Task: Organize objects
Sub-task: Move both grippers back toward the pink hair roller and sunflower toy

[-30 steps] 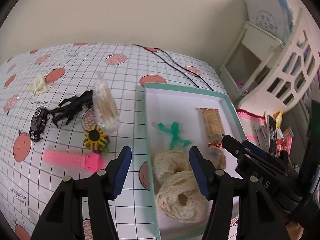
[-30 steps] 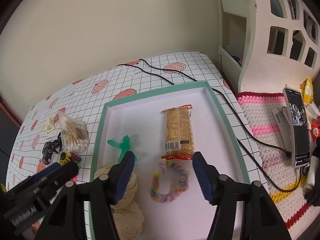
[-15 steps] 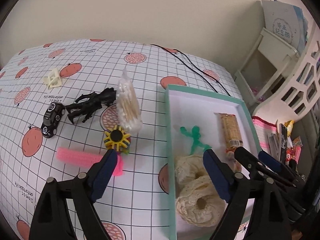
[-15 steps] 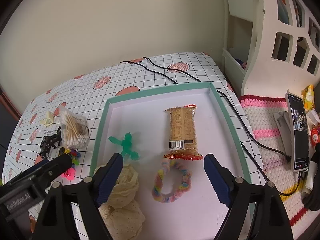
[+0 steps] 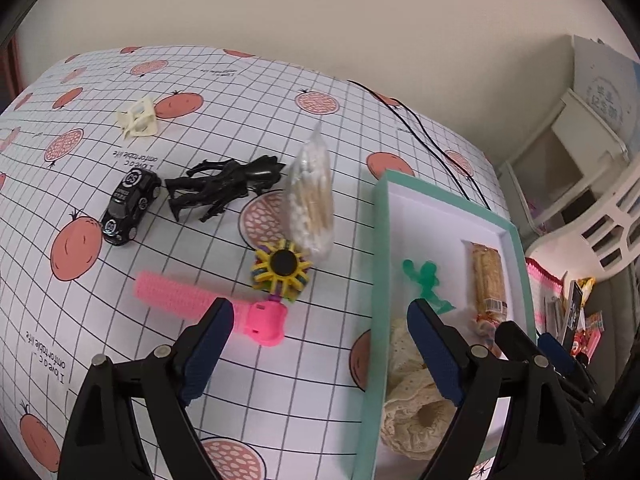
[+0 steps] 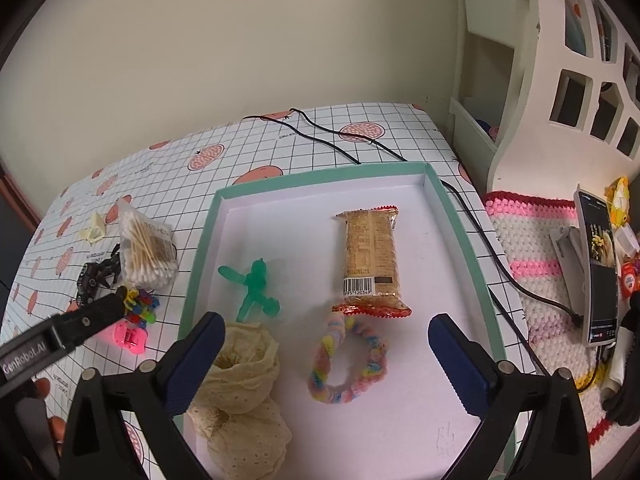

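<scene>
A teal-rimmed white tray (image 6: 460, 236) holds a cracker packet (image 6: 370, 256), a green toy figure (image 6: 254, 290), a pastel scrunchie (image 6: 348, 364) and cream lace scrunchies (image 6: 240, 392). Left of the tray (image 5: 378, 248) on the cloth lie a pink hair roller (image 5: 208, 304), a yellow spiky toy (image 5: 282, 268), a bag of cotton swabs (image 5: 312, 200), a black figure (image 5: 224, 188), a black toy car (image 5: 130, 206) and a cream clip (image 5: 138, 118). My left gripper (image 5: 320, 348) is open above the cloth by the roller. My right gripper (image 6: 326, 364) is open and empty over the tray's near half.
A black cable (image 6: 472, 216) runs across the table and past the tray's right side. A white shelf unit (image 6: 560, 92) stands at the right. A phone on a stand (image 6: 598, 264) sits on a crocheted mat (image 6: 536, 248).
Both grippers have opened wider. The left one has swung left, from over the lace scrunchies in the tray to over the cloth near the pink roller.
</scene>
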`<action>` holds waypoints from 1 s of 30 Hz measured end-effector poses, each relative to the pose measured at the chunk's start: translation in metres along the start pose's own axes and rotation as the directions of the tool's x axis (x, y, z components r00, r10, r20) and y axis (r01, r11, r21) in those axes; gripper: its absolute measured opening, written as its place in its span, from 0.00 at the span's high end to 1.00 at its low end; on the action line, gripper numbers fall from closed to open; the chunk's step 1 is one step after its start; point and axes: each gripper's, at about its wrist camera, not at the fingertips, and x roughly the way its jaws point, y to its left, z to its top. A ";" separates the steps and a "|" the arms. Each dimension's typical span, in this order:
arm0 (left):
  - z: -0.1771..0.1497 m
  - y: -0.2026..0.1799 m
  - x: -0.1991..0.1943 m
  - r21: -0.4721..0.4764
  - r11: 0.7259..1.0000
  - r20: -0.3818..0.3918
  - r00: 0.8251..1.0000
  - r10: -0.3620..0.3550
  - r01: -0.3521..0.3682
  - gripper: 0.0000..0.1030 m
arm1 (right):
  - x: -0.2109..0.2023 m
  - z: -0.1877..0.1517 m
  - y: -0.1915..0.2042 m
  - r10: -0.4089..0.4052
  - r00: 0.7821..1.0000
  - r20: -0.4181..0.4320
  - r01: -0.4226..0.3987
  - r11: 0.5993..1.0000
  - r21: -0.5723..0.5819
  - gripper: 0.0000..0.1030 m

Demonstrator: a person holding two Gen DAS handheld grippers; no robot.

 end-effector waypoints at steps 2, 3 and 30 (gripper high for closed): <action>0.001 0.004 -0.001 -0.005 1.000 -0.001 1.000 0.006 -0.006 0.14 | -0.001 0.000 0.001 0.003 1.000 0.004 -0.003 1.000 0.002 0.00; 0.002 0.006 -0.001 -0.009 1.000 0.001 1.000 0.008 -0.008 0.14 | -0.001 0.001 0.001 0.004 1.000 0.008 -0.004 1.000 0.005 0.00; 0.055 0.126 -0.029 -0.198 0.978 0.057 0.995 0.081 -0.068 0.14 | -0.012 0.004 0.119 0.163 0.985 0.064 -0.149 0.972 -0.180 0.00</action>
